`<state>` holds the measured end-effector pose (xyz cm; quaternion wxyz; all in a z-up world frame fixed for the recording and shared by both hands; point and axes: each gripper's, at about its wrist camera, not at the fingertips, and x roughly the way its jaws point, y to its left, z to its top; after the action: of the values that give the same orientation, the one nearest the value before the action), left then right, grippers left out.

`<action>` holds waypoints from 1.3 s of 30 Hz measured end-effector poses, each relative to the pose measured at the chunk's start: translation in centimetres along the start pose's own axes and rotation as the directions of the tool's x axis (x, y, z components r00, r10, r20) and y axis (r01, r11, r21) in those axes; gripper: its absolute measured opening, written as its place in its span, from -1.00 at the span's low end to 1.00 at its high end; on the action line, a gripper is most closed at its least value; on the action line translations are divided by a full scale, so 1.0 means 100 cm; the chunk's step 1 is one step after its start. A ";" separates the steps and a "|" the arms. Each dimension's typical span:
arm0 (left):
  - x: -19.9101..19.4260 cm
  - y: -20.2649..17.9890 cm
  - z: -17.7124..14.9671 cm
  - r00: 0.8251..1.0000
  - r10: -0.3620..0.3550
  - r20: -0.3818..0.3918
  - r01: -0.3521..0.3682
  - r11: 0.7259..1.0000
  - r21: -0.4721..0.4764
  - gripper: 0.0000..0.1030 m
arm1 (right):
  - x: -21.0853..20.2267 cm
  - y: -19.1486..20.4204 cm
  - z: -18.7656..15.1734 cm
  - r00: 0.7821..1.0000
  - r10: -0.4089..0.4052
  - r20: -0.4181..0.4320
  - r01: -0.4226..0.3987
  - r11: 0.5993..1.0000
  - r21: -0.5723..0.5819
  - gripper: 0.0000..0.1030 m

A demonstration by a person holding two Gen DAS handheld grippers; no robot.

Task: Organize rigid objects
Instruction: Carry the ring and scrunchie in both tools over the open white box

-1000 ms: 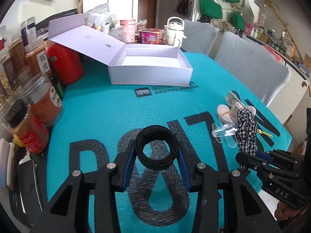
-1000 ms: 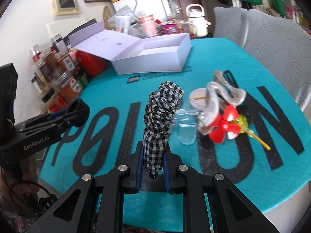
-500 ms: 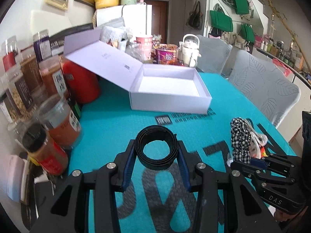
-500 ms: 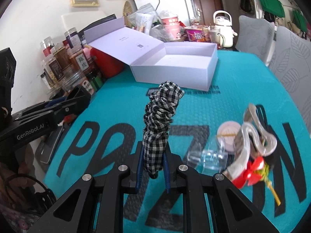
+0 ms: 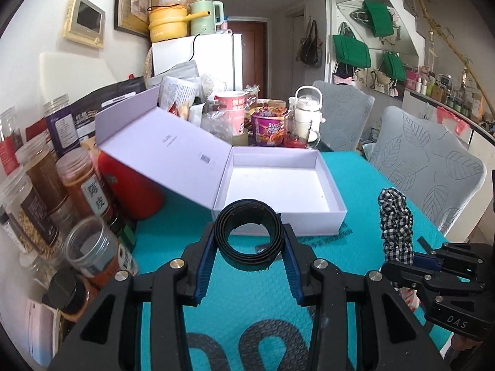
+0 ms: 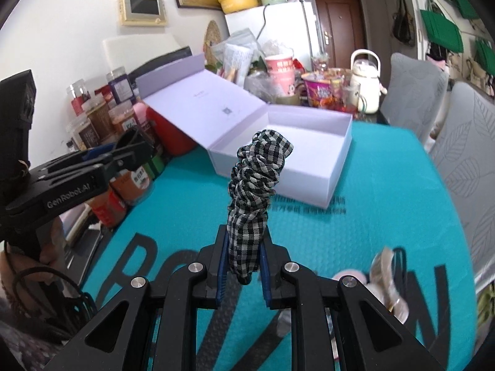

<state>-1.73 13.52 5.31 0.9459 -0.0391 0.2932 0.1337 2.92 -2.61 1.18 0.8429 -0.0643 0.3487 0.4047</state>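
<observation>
Hidden from me: box (image 5: 280, 216) front wall behind belt (image 5: 249, 235); clips (image 6: 386, 281) at mat's right edge, blurred, part-covered.

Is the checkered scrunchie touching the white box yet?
Apart. In the left wrist view the scrunchie sticks up from the right gripper, beside the box, teal mat showing between them.

Black coiled band (image 5: 249, 235) upright, clamped, just before the open white box (image 5: 328, 210), checked scrunchie (image 6: 255, 191) upright, pinched, near its front wall

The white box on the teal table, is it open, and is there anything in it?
Open and empty: the white box has its lid flipped back, and its floor is bare.
</observation>
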 end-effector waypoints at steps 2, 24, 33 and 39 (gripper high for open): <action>0.003 -0.006 0.008 1.000 -0.004 0.014 0.003 1.000 0.017 -0.21 | -0.003 -0.001 0.010 1.000 -0.007 0.020 0.007 1.000 -0.021 -0.65; 0.082 -0.015 0.093 0.992 -0.008 0.126 0.003 0.999 0.039 -0.21 | 0.027 -0.038 0.107 0.991 -0.043 0.126 0.057 0.992 -0.111 -0.65; 0.120 -0.012 0.119 0.990 0.023 0.142 -0.025 1.000 0.007 -0.21 | 0.051 -0.059 0.138 0.992 -0.072 0.107 0.086 0.987 -0.136 -0.65; 0.149 -0.013 0.134 0.994 0.036 0.104 -0.040 0.999 0.037 -0.21 | 0.068 -0.072 0.154 0.988 -0.084 0.128 0.100 0.987 -0.126 -0.65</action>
<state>17.70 17.74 7.90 0.9576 -0.0081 0.2470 0.1480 19.31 3.02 7.08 0.8744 -0.1112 0.2653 0.3908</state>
